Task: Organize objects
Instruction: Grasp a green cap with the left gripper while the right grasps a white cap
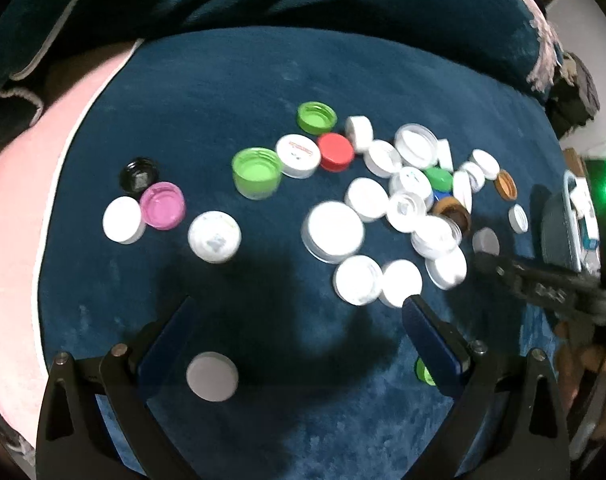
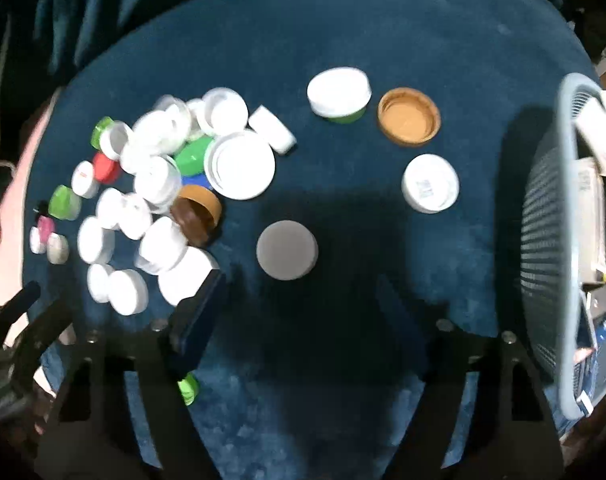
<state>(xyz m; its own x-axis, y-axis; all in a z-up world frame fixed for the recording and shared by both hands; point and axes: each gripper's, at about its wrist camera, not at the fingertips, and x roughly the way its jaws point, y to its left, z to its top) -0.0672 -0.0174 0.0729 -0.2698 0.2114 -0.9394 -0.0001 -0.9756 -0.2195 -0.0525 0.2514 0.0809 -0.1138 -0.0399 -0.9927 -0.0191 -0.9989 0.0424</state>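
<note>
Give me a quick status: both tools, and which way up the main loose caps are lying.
Left tool: open, empty.
Right tool: open, empty.
Red cap: top up.
Pink cap: hollow up.
Orange cap: hollow up.
Brown cap: tipped on its side.
Grey cap: top up, apart from the pile.
Basket: holding boxes.
</note>
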